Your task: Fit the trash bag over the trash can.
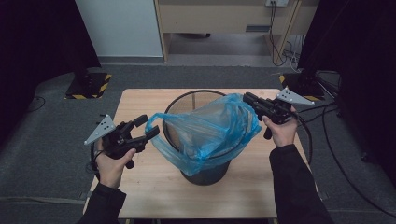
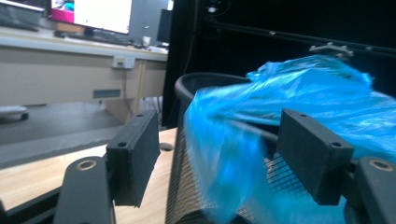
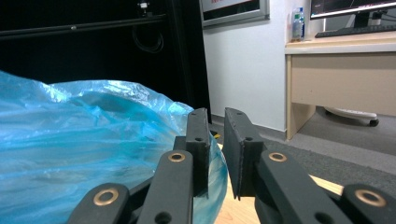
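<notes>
The left gripper (image 1: 142,129) has its black jaws spread wide, a fold of the translucent blue plastic bag (image 1: 210,130) lying loose between them at the nine o'clock side of the round black wire-mesh bin (image 1: 205,172). The right gripper (image 1: 250,99) stands at the bin's two o'clock with a narrow gap between its jaws, the bag's edge just beside them and not pinched. The bag drapes over the bin's rim, and the bin stands at the middle of the pale wooden table (image 1: 149,186).
</notes>
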`<state>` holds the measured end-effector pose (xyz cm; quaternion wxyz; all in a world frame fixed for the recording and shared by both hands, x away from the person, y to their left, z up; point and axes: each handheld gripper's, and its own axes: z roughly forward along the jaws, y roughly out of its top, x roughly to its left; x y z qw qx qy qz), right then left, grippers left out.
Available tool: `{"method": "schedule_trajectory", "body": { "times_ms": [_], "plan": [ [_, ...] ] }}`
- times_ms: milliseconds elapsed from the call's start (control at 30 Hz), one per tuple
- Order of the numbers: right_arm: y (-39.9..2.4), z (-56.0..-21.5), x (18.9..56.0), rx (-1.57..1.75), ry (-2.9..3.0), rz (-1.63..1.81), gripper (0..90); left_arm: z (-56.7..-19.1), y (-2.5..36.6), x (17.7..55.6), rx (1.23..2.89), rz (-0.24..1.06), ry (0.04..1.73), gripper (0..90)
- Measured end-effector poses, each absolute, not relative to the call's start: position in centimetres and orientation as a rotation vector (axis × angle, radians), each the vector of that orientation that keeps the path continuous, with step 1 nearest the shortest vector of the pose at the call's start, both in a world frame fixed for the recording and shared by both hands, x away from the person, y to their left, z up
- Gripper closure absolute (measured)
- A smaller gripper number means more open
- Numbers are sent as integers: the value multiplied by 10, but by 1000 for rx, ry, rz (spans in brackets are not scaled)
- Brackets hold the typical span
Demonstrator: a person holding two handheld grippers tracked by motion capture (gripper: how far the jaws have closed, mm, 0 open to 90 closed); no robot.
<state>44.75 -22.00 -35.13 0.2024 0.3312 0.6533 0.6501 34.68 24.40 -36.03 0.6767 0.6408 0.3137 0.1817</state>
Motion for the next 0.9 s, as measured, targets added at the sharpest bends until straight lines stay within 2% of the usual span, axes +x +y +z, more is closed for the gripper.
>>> {"method": "schedule_trajectory", "body": {
  "times_ms": [167, 367, 533, 700, 900],
  "plan": [
    [-222, -349, 447, 920, 1806, 1822, 767, -355, 238, 351, 1478, 413, 667, 277],
    [-224, -341, 444, 904, 1795, 1824, 723, -343, 236, 374, 1494, 448, 651, 283],
    [-222, -336, 439, 881, 1792, 1846, 693, -343, 228, 382, 1535, 407, 639, 368],
    [-226, -327, 434, 872, 1761, 1856, 633, -344, 226, 382, 1567, 379, 625, 580],
    [-229, -312, 425, 832, 1746, 1906, 510, -341, 227, 381, 1561, 387, 657, 810]
  ]
}}
